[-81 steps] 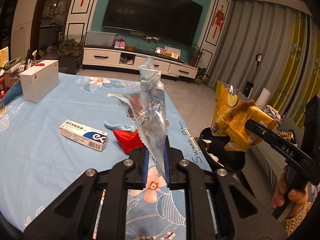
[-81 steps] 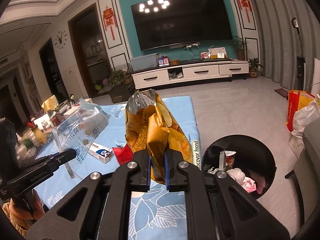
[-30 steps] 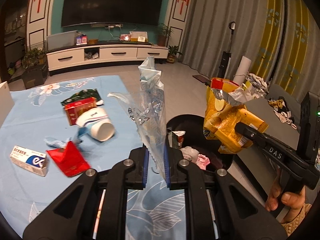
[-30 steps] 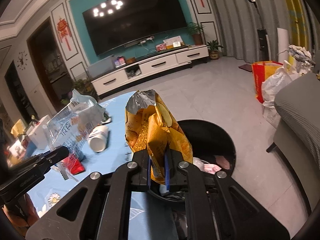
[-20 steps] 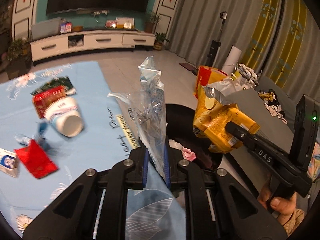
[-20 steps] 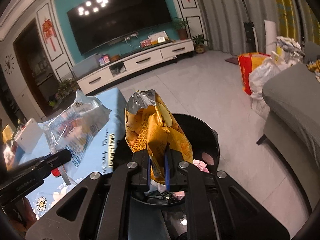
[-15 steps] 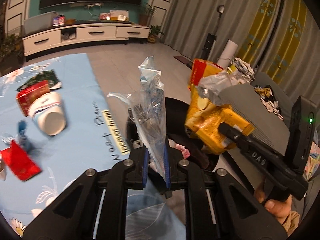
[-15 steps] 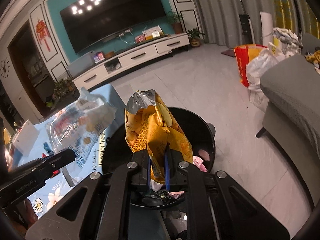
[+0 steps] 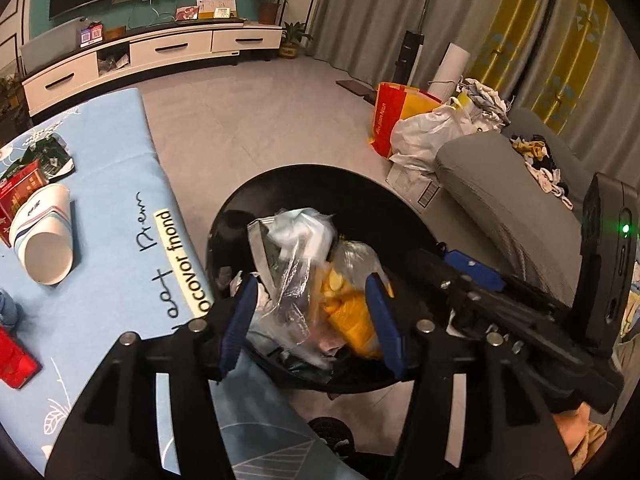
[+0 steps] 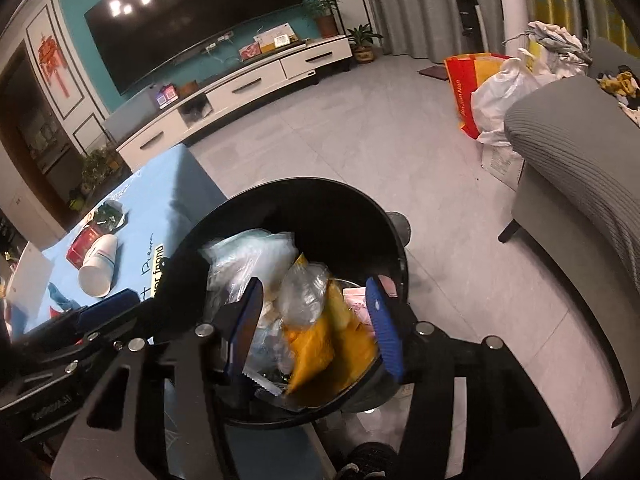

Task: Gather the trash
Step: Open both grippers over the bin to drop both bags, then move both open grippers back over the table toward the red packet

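Living room, blue-clothed table (image 9: 108, 184) beside black bin (image 9: 320, 176).
Left gripper (image 9: 310, 316) and right gripper (image 10: 316, 324) just opened, empty; clear wrapper (image 9: 292, 276) and yellow bag (image 10: 320, 340) binned; paper cup (image 9: 42, 240), red box (image 9: 18, 188) left.

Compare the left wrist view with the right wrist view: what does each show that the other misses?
Only the left wrist view shows the red packet at the table's near edge and the right gripper. Only the right wrist view shows the television whole and the left gripper. Both share the black bin, the clear bag and yellow bag in it, and the tipped paper cup. Both grippers' jaws have just been opening.
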Available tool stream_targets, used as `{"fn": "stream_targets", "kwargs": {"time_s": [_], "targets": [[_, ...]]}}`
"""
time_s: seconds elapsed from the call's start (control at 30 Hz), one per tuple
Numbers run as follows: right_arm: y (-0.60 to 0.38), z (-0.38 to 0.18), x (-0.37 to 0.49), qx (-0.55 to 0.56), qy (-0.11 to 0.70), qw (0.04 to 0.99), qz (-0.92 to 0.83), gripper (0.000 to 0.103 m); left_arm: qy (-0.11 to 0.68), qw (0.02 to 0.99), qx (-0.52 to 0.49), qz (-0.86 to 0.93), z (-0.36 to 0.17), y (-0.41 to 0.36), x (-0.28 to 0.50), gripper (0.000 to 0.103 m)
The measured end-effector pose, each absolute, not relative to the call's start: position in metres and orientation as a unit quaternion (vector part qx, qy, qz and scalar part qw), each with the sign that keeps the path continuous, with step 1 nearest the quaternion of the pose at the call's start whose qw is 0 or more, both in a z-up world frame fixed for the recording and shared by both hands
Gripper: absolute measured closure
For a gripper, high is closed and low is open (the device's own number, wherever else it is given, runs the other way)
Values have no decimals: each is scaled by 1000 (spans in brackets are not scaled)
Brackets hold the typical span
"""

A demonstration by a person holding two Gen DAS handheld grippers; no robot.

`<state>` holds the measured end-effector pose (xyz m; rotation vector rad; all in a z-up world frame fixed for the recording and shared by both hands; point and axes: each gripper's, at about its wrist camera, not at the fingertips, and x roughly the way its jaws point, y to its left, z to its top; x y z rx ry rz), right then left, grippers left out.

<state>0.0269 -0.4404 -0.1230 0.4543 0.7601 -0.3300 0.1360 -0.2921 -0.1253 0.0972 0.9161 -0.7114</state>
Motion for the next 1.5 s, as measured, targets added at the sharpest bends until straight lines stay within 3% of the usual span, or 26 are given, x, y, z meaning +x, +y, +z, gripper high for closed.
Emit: {"fn": "stream_targets", "kwargs": {"time_s": [0.3, 0.57, 0.67, 1.1, 1.5], "targets": [[-418, -102, 17, 221, 357, 899, -124, 48, 417, 861, 28, -291, -104, -220, 106, 15], [-343, -84, 26, 182, 382, 905, -45, 40, 434, 873, -10, -223, -98, -119, 68, 4], [-310, -81, 32, 161, 394, 905, -14, 36, 435, 879, -24, -194, -99, -82, 56, 3], [-194, -78, 52, 83, 428, 896, 82, 35, 446, 884, -132, -41, -117, 74, 26, 3], [-152, -87, 84, 44, 436, 893, 100, 35, 442, 883, -158, -34, -123, 93, 31, 3]]}}
